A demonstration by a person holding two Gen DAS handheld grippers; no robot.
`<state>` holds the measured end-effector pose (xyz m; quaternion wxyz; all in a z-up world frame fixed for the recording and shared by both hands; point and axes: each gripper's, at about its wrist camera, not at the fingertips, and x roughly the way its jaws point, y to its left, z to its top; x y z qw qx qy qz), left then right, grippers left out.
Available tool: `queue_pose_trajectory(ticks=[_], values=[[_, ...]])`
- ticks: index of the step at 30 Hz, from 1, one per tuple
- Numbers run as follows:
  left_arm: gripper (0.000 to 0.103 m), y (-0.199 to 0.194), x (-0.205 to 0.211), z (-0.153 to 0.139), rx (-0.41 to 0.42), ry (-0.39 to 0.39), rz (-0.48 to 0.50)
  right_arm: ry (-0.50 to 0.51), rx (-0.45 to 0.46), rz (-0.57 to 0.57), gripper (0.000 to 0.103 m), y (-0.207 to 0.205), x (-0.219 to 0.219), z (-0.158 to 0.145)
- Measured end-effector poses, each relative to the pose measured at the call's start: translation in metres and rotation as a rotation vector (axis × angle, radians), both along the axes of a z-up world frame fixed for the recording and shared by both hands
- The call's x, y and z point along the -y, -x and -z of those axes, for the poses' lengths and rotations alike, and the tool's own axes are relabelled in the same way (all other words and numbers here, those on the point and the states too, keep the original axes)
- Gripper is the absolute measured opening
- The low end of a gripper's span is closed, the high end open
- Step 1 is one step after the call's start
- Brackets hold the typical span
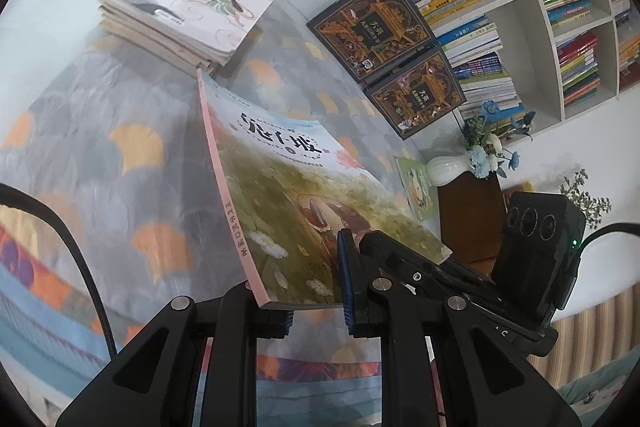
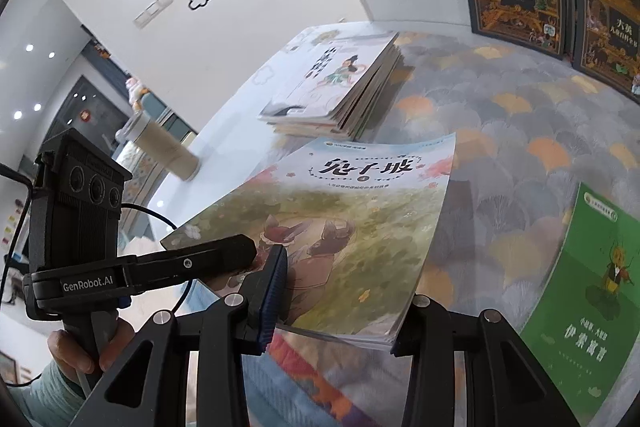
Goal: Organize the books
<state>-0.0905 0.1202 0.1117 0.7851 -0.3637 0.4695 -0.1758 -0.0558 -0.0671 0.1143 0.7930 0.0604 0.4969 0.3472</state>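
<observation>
Paper first: from the left wrist, the left gripper (image 1: 318, 301) has its jaws clenched on the near edge of a book (image 1: 304, 195), held tilted above the patterned tabletop (image 1: 120, 131), near a stack (image 1: 180, 11). From the right wrist, the right gripper (image 2: 334, 301) seemingly grasps the book (image 2: 340, 223) too; a green book (image 2: 580, 291) lies just beside.

Both hand-held grippers clamp one picture book (image 1: 288, 195) — tilted above the patterned cloth (image 1: 120, 147) — near a book stack (image 1: 184, 11).
</observation>
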Motion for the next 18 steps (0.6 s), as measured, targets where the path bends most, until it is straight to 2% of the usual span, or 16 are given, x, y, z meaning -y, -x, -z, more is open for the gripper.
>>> queue_pose_trajectory(ticks=[4,6,8,10,14,18], values=[[0.019,-0.022,-0.015,-0.002,0.01,0.001,0.042,0.01,0.02,0.032,0.041,-0.018,-0.017,-0.003],[0.022,-0.034,-0.02,-0.003,0.019,0.046,0.103,0.009,0.011,0.056,0.042,-0.029,-0.025,-0.002],[0.023,-0.04,-0.02,-0.005,0.03,0.056,0.129,0.003,0.006,0.068,0.042,-0.04,-0.034,-0.005],[0.023,-0.047,-0.027,-0.003,0.002,0.102,0.144,-0.002,-0.01,0.081,0.042,-0.044,-0.037,-0.008],[0.023,-0.047,-0.022,-0.005,-0.002,0.078,0.222,-0.019,-0.059,0.094,0.042,-0.038,-0.03,-0.007],[0.023,-0.047,-0.018,-0.009,0.006,0.101,0.287,0.004,-0.022,0.125,0.042,-0.02,-0.023,-0.017]])
